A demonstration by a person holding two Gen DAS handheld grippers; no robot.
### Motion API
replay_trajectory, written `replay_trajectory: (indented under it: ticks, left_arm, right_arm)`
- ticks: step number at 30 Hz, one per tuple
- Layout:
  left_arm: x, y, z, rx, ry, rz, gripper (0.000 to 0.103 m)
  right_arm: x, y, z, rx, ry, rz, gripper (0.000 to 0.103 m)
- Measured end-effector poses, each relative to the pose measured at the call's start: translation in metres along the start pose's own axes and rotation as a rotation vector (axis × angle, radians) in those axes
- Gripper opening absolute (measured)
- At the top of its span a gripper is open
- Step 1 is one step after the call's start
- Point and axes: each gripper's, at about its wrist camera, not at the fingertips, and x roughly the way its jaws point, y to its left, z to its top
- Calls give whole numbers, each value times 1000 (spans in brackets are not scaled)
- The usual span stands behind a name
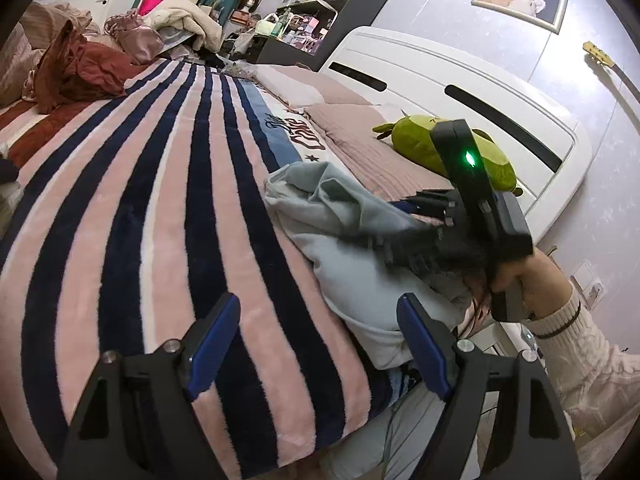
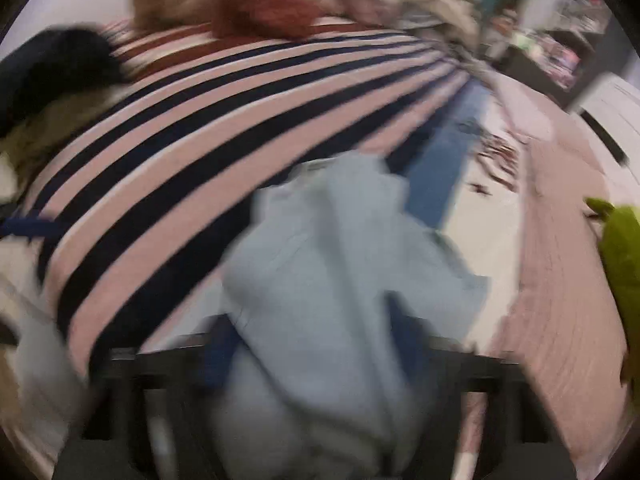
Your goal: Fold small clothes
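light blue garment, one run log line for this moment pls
stage: pickup | right gripper: shut on light blue garment | left gripper: open, holds nothing | surface: striped blanket

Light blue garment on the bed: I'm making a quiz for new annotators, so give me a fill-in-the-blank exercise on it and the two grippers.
1. The light blue garment is held by the ____ gripper.
2. The left gripper has its jaws ____ and holds nothing.
3. The garment lies over a blanket patterned with pink and navy ____.
4. The plush toy near the white headboard is ____ in colour.

Missing words: right; open; stripes; green
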Motion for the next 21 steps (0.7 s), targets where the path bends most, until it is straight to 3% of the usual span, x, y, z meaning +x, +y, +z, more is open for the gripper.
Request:
replay_trajectory:
  ticks: [3, 4, 7, 10, 13, 16, 18, 20, 21]
  left_arm:
    - [4, 2, 1, -7, 12, -10, 77]
    - [6, 2, 1, -8, 16, -13, 77]
    - [14, -2, 3, -6, 30, -35, 77]
    - [25, -11, 3, 5, 55, -89, 78]
    - [36, -18, 4, -4, 71, -144, 80]
    - [51, -22, 5, -20, 94, -190, 81]
    - [64, -23, 4, -49, 119, -208, 81]
    - [74, -27, -1, -65, 147, -223, 81]
    - [77, -28, -3, -67, 158, -229, 81]
  right_arm:
    - [-10, -53, -3, 223, -69, 16, 19]
    - [-8, -74, -9, 275, -70, -21, 19]
    - [7, -125, -30, 415, -29, -78, 20]
    - [9, -150, -52, 489, -8, -23, 20]
    - [-26, -146, -71, 504, -110, 81, 29]
    - [-59, -121, -90, 483, -186, 252, 29]
    - [-67, -94, -106, 435, -171, 303, 23]
    - [-67, -75, -123, 412, -144, 298, 9]
    - [-67, -68, -135, 418, -130, 300, 9]
